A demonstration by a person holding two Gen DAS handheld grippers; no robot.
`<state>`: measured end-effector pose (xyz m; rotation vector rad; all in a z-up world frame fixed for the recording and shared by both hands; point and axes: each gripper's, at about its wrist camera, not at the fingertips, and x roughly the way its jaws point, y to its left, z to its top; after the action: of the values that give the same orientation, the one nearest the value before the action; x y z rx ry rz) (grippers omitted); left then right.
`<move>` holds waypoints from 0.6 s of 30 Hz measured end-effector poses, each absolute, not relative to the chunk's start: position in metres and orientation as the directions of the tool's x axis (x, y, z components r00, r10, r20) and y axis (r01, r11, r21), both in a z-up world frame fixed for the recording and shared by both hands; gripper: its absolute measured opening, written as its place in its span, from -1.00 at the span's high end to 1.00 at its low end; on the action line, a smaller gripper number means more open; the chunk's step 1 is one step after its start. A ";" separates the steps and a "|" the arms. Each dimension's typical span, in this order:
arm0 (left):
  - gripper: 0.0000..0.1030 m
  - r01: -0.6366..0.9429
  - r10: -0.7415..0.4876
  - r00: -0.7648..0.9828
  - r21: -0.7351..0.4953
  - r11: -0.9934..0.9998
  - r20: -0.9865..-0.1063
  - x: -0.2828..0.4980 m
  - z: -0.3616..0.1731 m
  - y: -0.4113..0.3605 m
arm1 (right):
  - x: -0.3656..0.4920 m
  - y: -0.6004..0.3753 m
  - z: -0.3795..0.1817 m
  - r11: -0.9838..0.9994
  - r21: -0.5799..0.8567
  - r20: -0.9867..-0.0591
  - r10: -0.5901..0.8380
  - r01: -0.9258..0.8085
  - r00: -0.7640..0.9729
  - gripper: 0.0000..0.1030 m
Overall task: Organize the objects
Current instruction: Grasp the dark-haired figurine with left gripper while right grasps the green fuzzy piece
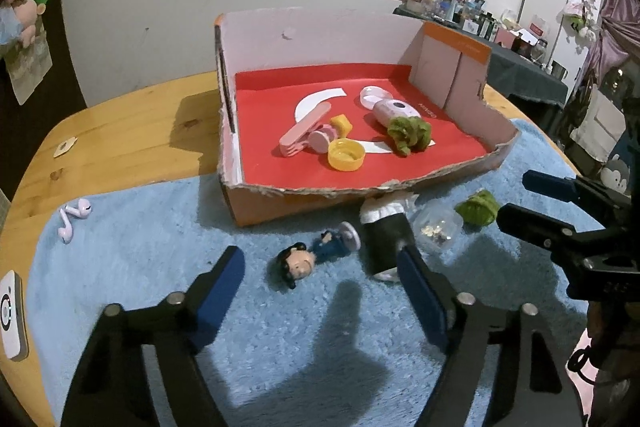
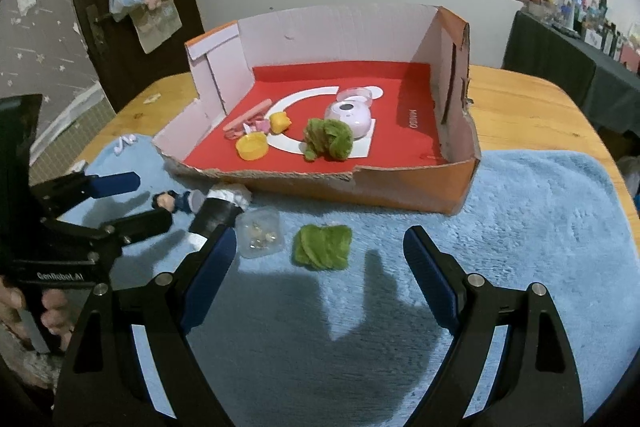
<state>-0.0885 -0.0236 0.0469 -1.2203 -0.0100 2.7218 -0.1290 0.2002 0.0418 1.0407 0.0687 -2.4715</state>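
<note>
A torn cardboard box (image 1: 320, 193) (image 2: 400, 187) with a red floor holds a yellow cap (image 1: 346, 155) (image 2: 251, 145), pink pieces (image 1: 306, 129), a pink round device (image 1: 394, 111) (image 2: 352, 115) and a green fuzzy toy (image 1: 410, 133) (image 2: 328, 139). On the blue mat in front lie a small doll (image 1: 304, 263) (image 2: 172, 201), a black and white bottle (image 1: 386, 231) (image 2: 218, 213), a clear container (image 1: 436, 231) (image 2: 260, 233) and a second green fuzzy toy (image 1: 478, 207) (image 2: 322, 247). My left gripper (image 1: 322, 279) is open just before the doll. My right gripper (image 2: 320, 263) is open around the green toy on the mat.
The blue fluffy mat (image 2: 540, 227) covers the near part of a wooden table (image 1: 120, 131). Pink earbuds (image 1: 74, 219) lie at the mat's left edge. A white device (image 1: 12, 315) sits at the table's left rim. A cluttered dark table (image 2: 560, 39) stands behind on the right.
</note>
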 end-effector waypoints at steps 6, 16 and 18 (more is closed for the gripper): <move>-0.27 -0.125 0.149 -0.646 -0.089 -0.988 -0.748 -0.093 0.041 -0.034 | -0.131 0.199 0.035 -0.899 0.105 -0.709 -0.368 0.425 -0.602 -0.41; -0.02 -0.139 0.132 -0.619 -0.057 -0.989 -0.774 -0.103 0.029 -0.033 | -0.135 0.195 0.028 -0.897 0.086 -0.731 -0.352 0.433 -0.585 -0.31; -0.02 -0.145 0.117 -0.616 -0.034 -0.989 -0.779 -0.106 0.027 -0.031 | -0.137 0.195 0.027 -0.901 0.078 -0.735 -0.342 0.427 -0.586 -0.31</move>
<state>-0.1064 -0.0308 0.0274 -1.2973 0.0481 2.6995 -0.1373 0.1946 0.0270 1.1092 0.1478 -2.4632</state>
